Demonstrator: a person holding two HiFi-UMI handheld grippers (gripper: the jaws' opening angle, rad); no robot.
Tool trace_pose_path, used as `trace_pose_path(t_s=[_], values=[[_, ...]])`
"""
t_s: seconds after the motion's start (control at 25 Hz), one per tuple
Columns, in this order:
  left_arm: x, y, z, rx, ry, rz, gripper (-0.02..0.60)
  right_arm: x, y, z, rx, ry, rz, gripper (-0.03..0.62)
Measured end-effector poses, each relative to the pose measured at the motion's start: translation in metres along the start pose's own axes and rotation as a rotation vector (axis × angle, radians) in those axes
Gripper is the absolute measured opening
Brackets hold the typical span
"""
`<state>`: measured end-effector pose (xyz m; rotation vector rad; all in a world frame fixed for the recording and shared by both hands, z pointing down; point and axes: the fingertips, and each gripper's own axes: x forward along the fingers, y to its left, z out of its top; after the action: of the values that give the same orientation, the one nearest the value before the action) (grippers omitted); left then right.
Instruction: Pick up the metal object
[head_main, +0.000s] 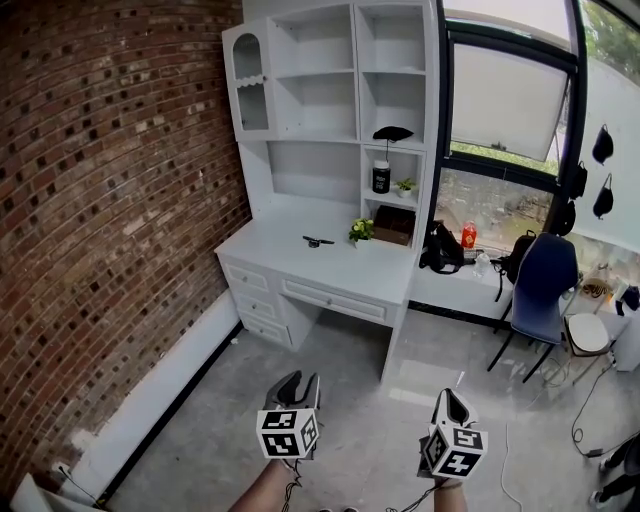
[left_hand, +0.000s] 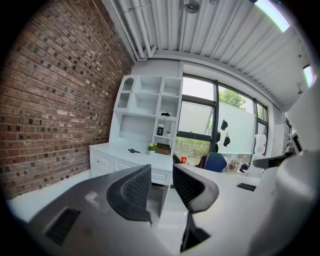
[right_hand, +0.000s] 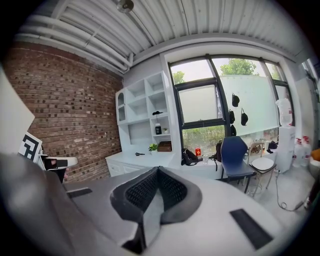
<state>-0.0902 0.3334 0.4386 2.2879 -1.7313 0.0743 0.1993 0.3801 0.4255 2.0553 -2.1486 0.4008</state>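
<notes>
your metal object (head_main: 318, 241) was small, dark and thin, lying flat on the white desk (head_main: 275, 250), just left of the potted plant (head_main: 361, 231).

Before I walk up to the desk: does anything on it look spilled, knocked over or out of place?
Nothing stands out. The small dark metal object lies flat on the white desk, apart from the green potted plant and brown box, both upright. No spill shows.

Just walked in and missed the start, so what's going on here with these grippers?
A person stands well back from the white desk, holding a gripper in each hand. The left gripper has its jaws apart, the right gripper has them together; both are empty. The small dark object lies untouched on the desk.
</notes>
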Motion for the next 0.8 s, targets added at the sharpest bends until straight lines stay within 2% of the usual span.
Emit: trace_pose_path(t_s=[0.44,0.8], values=[[0.014,0.000,-0.018,0.007,0.040,0.023,0.123,0.015,-0.030,-0.019,0.034,0.045,-0.029,0.001],[0.077,0.016,-0.010,-0.034,0.036,0.022,0.123,0.073,-0.032,-0.005,0.012,0.057,-0.029,0.001]])
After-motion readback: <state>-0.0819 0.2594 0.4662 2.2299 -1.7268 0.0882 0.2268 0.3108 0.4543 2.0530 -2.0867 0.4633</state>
